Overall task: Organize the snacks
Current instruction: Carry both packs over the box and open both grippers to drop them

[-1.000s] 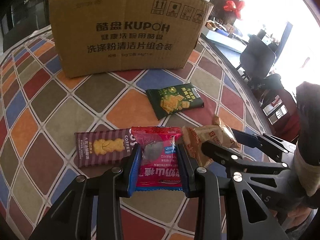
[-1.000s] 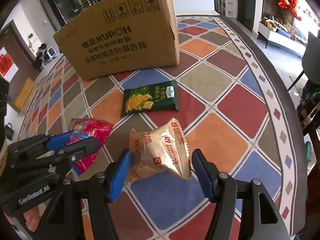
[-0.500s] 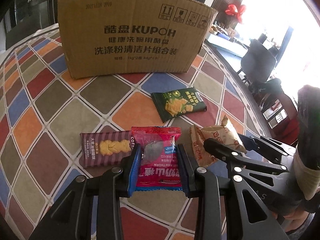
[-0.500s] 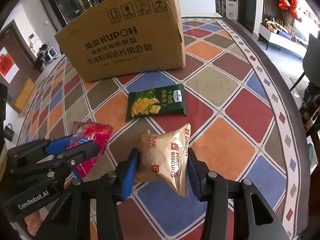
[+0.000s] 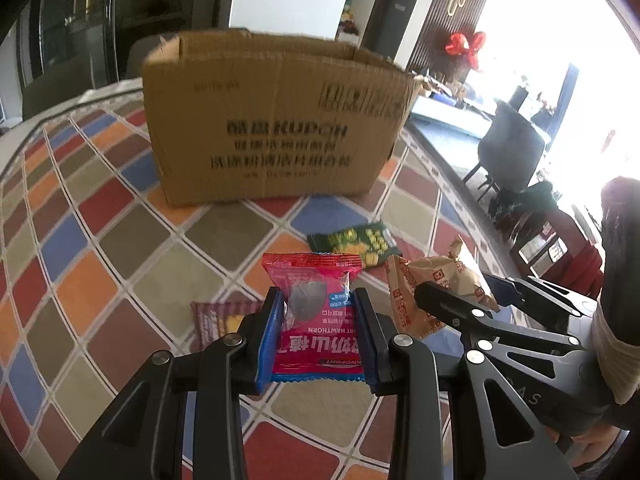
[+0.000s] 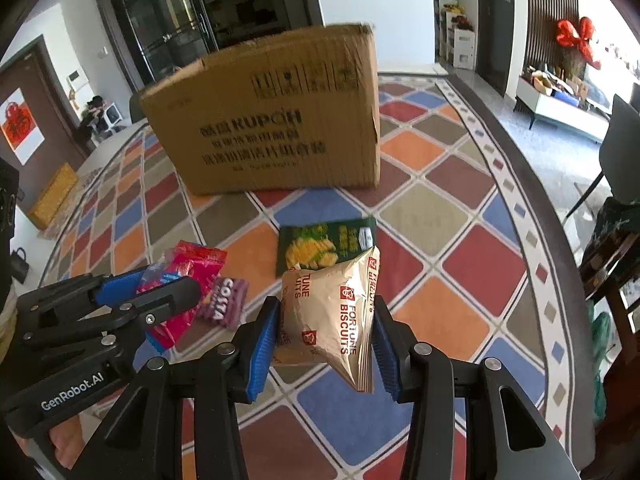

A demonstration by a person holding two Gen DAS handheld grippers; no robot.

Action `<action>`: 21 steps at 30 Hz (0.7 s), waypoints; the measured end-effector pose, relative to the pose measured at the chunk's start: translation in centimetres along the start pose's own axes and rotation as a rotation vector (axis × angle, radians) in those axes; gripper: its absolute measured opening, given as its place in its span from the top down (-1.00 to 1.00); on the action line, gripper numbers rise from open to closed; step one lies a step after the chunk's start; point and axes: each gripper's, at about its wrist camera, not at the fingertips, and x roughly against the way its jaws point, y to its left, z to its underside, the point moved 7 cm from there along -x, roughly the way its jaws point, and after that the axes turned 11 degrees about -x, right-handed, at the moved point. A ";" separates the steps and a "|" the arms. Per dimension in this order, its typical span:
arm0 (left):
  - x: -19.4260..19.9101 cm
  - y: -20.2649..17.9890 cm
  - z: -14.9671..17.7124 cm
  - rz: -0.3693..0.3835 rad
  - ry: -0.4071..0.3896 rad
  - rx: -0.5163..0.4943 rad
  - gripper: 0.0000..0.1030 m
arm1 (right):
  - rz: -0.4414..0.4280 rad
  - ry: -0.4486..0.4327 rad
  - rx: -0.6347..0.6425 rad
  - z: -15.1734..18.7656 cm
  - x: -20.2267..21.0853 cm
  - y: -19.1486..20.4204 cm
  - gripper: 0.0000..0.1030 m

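two packets are held off the worktop and two are left lying on it, so the task is judged to be at about its midpoint, with nothing yet seen inside the box.

furthest left, a purple coffee-biscuit packet is seen flat on the patterned cloth, partly hidden behind the left gripper; it is untouched. the left gripper is closed narrowly on the red hawthorn packet, which is pinched at its sides between the blue fingers and stands upright above the surface.

behind these, the cardboard box is set at the far side of the worktop, its top open; what it holds cannot be told from either view.

right of centre, a green cracker packet lies flat between the box and the grippers, also not yet picked up. furthest right, the right gripper is clamped on the gold fortune-biscuit bag, which is gripped by its sides and hangs tilted, one corner drooping below the fingers.

what is left, as judged: both held packets are to be carried forward and released over the box, then the green and purple packets are to be collected. the box rim is high, so the packets would need to be raised over it.
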 end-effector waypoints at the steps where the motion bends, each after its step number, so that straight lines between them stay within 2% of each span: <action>1: 0.4 0.1 -0.3 -0.003 -0.011 0.000 0.33 | -0.003 -0.008 0.002 -0.2 0.3 0.2 0.11; 21: 7.3 2.7 -8.6 -0.079 -0.229 -0.026 0.33 | -0.072 -0.221 0.050 -8.1 5.9 4.6 0.11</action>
